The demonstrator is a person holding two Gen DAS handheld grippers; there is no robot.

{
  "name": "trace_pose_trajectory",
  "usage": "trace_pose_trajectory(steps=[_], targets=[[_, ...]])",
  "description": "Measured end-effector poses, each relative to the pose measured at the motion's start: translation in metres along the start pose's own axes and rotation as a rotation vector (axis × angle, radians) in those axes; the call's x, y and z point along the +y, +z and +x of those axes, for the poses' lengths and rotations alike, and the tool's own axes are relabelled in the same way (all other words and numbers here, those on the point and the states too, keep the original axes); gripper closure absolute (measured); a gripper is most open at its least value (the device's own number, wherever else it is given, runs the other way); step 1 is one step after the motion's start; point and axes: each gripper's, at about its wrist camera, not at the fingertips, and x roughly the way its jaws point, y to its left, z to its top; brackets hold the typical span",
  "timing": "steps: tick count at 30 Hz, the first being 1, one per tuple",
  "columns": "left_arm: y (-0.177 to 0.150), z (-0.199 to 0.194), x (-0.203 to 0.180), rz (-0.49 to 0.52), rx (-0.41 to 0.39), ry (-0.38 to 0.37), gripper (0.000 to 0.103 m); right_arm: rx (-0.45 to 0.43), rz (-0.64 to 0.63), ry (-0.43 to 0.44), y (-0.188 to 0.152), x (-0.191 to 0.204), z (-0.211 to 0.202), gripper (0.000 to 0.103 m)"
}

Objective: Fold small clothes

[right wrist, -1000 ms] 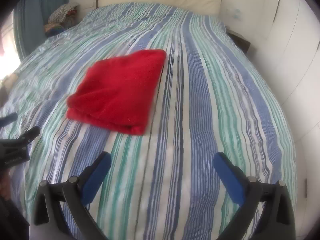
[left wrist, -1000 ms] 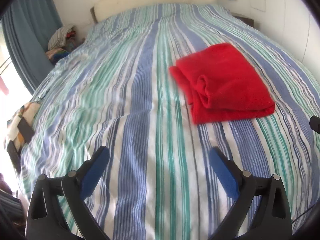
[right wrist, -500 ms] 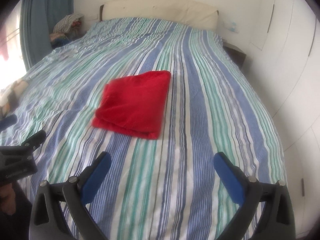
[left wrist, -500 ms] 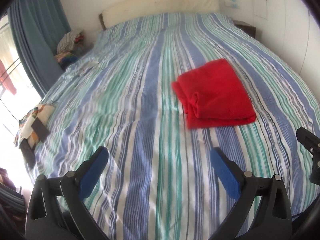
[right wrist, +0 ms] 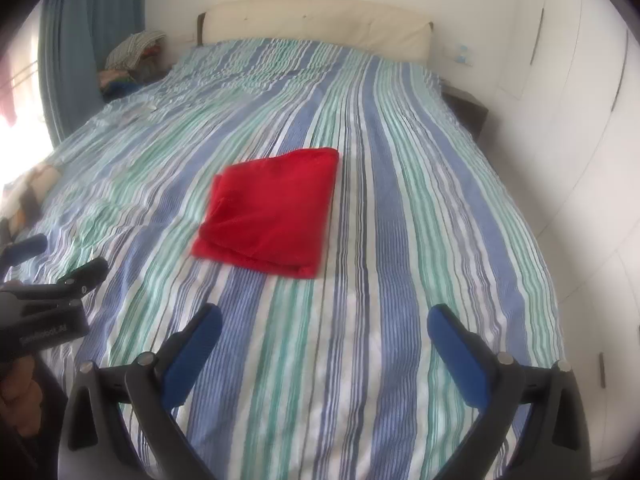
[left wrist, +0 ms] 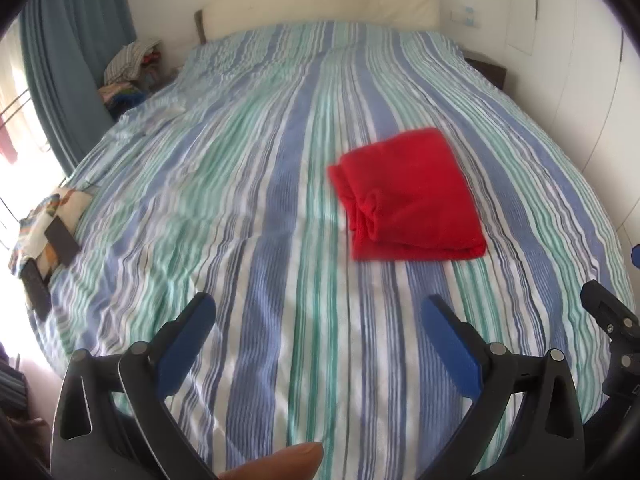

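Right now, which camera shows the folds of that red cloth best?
The left wrist view: the red cloth turns its bunched, layered edge toward that camera. The right wrist view shows it mostly as a flat top, layers faint along the near edge.

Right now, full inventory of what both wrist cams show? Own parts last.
folded garment: 1, red, lying flat on the bed, ahead of both grippers, touched by neither
bedcover: 1, blue, green and white stripes, covering the bed
headboard cushion: 1, cream, against the far wall
clothes pile: 1, mixed colours, far left beside the bed
curtain: 1, blue, left by the window
patterned cloth: 1, multicoloured, left edge of the bed
nightstand: 1, dark, far right of the bed
wardrobe doors: white, right wall
left gripper: 1, black with blue pads, open, empty
right gripper: 1, black with blue pads, open, empty
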Motion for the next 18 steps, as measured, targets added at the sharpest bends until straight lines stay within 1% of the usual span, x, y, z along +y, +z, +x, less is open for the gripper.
trace_pose_trajectory(steps=[3, 5, 13, 18], targets=[[0.004, -0.006, -0.002, 0.011, 0.015, -0.024, 0.001, 0.0, 0.004, 0.01, 0.002, -0.002, -0.004, 0.002], [0.005, -0.011, -0.004, 0.01, 0.007, -0.043, 0.001, 0.001, 0.006, 0.017, 0.003, -0.001, -0.007, 0.002], [0.004, -0.029, -0.009, 0.016, -0.013, -0.035, 0.001, 0.023, 0.034, 0.072, 0.004, -0.013, -0.02, 0.002], [-0.001, -0.033, -0.011, 0.027, -0.016, -0.042, 0.001, 0.019, 0.045, 0.06, -0.003, -0.026, -0.036, 0.002]])
